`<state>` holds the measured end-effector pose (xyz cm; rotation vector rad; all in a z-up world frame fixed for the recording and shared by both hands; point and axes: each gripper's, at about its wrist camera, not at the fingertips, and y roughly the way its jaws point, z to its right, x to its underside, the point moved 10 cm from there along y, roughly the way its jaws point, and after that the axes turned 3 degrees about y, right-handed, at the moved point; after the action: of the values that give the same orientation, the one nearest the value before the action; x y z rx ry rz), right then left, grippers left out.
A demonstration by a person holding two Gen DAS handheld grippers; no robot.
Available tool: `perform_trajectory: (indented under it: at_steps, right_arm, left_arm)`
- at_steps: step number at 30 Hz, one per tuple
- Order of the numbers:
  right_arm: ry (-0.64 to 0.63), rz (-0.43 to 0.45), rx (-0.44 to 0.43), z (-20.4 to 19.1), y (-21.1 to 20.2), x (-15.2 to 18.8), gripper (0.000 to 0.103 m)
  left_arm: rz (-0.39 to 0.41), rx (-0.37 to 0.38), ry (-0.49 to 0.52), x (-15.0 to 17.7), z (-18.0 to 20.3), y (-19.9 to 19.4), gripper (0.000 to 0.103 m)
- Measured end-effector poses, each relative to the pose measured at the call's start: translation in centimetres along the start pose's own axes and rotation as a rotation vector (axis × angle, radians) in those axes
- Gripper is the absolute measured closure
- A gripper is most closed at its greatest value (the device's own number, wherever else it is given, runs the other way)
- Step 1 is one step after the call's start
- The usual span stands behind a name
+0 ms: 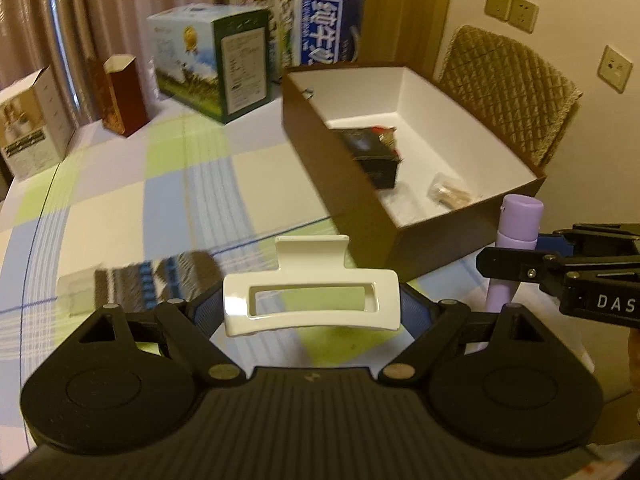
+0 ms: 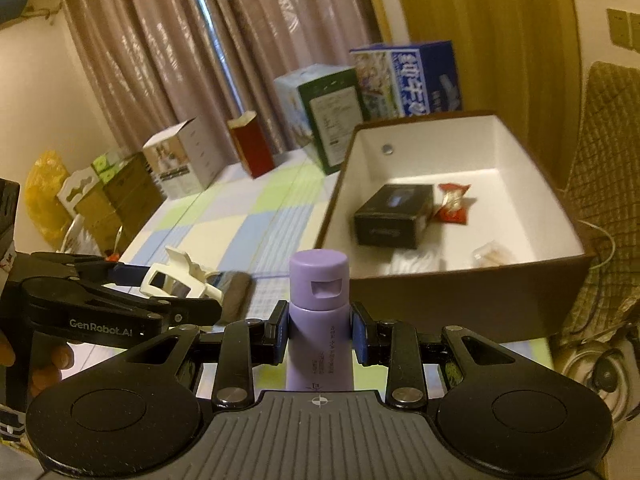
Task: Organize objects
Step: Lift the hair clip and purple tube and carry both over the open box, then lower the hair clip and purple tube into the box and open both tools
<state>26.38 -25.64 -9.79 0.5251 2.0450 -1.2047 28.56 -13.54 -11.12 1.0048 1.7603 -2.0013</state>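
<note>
The left claw (image 1: pixel 312 308) stands wide and grips a white hair clip (image 1: pixel 310 300) by its ends, held above the checked desk (image 1: pixel 120 208). The right claw (image 2: pixel 320 330) is narrow, its blue pads pressed on a lilac bottle (image 2: pixel 319 320) that stands upright between them, cap up. In the left view that bottle (image 1: pixel 516 236) shows at the right edge, just beside the near corner of the brown box (image 1: pixel 340 184). A blurred dark thing (image 1: pixel 160 276) lies on the desk just past the clip. Beyond both claws the open box (image 2: pixel 460 292) sits on the desk, white inside, holding a black carton (image 2: pixel 394 216), a red sweet (image 2: pixel 452 204) beside it and a clear wrapped piece (image 2: pixel 490 254) near the front wall. Farther back, cartons (image 2: pixel 320 108) stand in a row before the curtain (image 2: pixel 200 40)
</note>
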Motion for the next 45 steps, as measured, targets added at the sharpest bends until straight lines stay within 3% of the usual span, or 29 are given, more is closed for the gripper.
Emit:
perform_trajectory:
  at_steps: [15, 25, 33, 45]
  right_arm:
    - [0.009, 0.093, 0.046, 5.0, -2.7, -4.3, 0.074]
    - [-0.022, 0.163, 0.092, 8.2, -2.9, -9.0, 0.074]
    - [-0.044, 0.146, 0.138, 11.7, 0.6, -11.8, 0.074]
    - [-0.082, 0.041, 0.188, 16.4, 7.9, -12.3, 0.074]
  left_arm:
    - [0.074, 0.045, 0.086, -4.9, 5.8, 1.0, 0.018]
    - [0.114, 0.055, 0.134, -8.9, 7.8, 3.0, 0.018]
    - [0.123, 0.059, 0.17, -12.5, 9.1, 6.3, 0.018]
    - [0.072, 0.052, 0.207, -15.0, 9.8, 12.9, 0.018]
